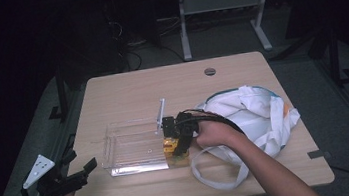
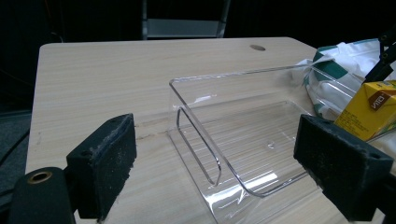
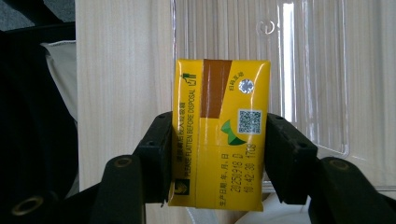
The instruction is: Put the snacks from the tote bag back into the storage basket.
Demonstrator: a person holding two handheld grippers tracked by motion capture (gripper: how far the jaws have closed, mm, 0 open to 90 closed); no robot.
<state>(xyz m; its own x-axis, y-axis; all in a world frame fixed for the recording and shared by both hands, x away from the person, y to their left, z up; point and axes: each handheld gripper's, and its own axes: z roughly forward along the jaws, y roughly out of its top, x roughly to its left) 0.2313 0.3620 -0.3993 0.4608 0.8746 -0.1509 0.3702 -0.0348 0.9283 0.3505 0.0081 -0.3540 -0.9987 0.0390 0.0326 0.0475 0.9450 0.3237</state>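
In the middle of the high view, a yellow drink carton (image 1: 171,148) is held by the right gripper (image 1: 178,145) at the near right corner of a clear plastic tray (image 1: 128,146), which lies on the wooden table (image 1: 126,91). In the right gripper view the carton (image 3: 219,133) is seen in the centre of the frame, clamped between the two black pads (image 3: 159,154), which press on its left and right sides. Its top face is glossy yellow, with a brown band in the upper part, a round silver straw seal, a small QR code, a green mark and printed date lines. The tray (image 3: 317,70) is seen behind it, in the upper right of that frame.

At the lower left of the high view, the left gripper (image 1: 79,176) is held at the table's near left edge; its jaws are spread wide, with nothing between them. In the left gripper view the tray (image 2: 233,135) is in the centre, the carton (image 2: 369,109) at the right edge. A white cloth bag (image 1: 252,113) with teal trim lies to the right of the tray.
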